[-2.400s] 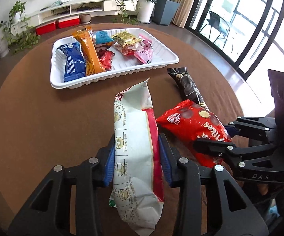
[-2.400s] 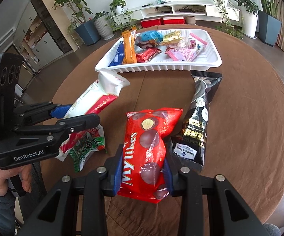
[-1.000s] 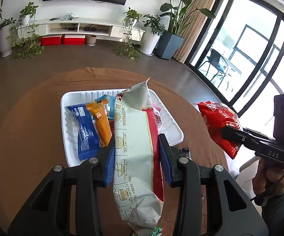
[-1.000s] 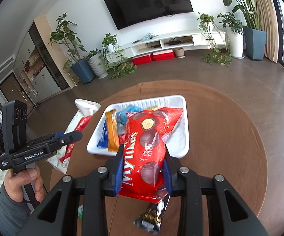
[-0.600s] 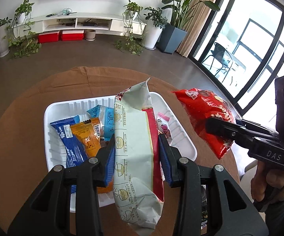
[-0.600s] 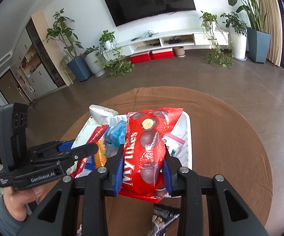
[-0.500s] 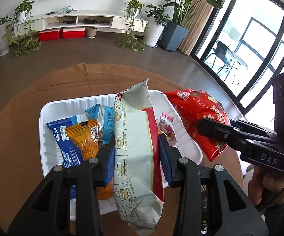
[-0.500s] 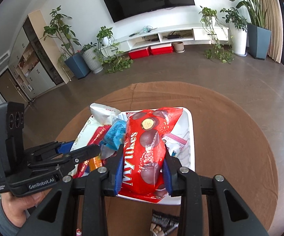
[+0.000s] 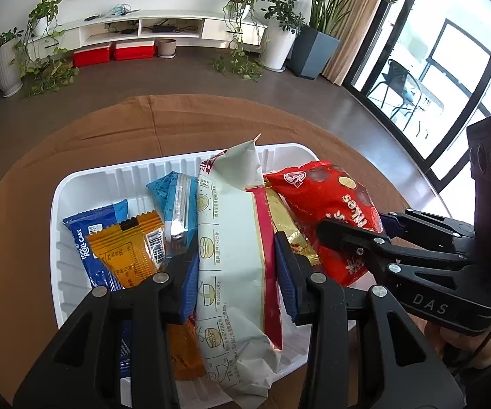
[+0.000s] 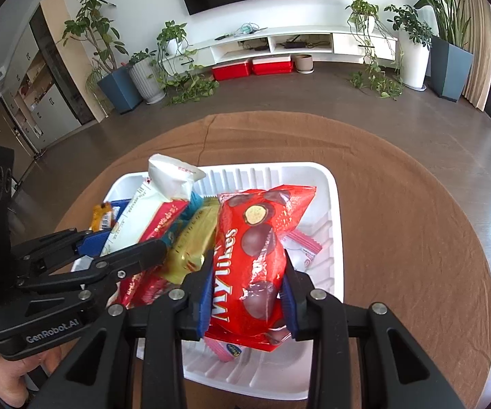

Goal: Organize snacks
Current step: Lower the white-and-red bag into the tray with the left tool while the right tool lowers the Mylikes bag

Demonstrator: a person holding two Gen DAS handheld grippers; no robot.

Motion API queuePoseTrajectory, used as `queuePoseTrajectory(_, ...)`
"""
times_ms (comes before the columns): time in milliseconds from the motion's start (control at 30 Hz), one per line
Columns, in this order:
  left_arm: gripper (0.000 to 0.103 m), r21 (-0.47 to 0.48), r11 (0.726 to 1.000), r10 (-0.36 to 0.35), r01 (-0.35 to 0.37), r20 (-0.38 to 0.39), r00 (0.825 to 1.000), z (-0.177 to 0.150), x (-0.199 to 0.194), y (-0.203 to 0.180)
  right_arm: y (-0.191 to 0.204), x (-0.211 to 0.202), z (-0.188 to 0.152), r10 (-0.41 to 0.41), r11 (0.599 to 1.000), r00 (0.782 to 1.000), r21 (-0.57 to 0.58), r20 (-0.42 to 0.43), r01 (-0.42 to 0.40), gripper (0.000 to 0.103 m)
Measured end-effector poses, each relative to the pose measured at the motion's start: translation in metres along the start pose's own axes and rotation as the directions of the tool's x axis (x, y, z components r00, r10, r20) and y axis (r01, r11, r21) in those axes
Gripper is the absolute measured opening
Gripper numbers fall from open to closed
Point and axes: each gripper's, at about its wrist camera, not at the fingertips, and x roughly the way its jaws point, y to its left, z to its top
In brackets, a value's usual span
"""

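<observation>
Left gripper (image 9: pixel 237 272) clamps a white-and-red packet (image 9: pixel 235 255) above the white tray (image 10: pixel 334 204), angled downward; right gripper (image 10: pixel 247 293) pinches a red "Mylikes" bag (image 10: pixel 252 259) beside it (also over the tray). A blue "Roll Cake" wrapper (image 9: pixel 89 242) lies inside.

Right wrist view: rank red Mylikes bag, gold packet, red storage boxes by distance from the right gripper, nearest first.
1. Red Mylikes bag: clamped in the right gripper, over the white tray.
2. Gold packet: just left of the bag, in the tray.
3. Red storage boxes: far back, under the TV shelf.
</observation>
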Motion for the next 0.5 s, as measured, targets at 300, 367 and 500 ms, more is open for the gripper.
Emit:
queuePoseTrajectory(300,0.037,-0.007,1.0,0.003,-0.003,-0.02,1.0,0.003,0.025,0.007,0.0,0.014,-0.001,-0.012,1.0,1.0,-0.018,-0.022,0.012,0.036)
queuePoseTrajectory(367,0.037,-0.007,1.0,0.003,-0.003,-0.021,1.0,0.005,0.029,0.008,0.001,0.016,-0.002,-0.019,0.999,1.0,-0.027,-0.025,0.019,0.036)
queuePoseTrajectory(500,0.037,-0.008,1.0,0.003,-0.003,-0.023,1.0,0.0,0.03,0.006,0.001,0.02,-0.003,-0.022,0.999,0.999,-0.025,-0.03,0.021,0.036)
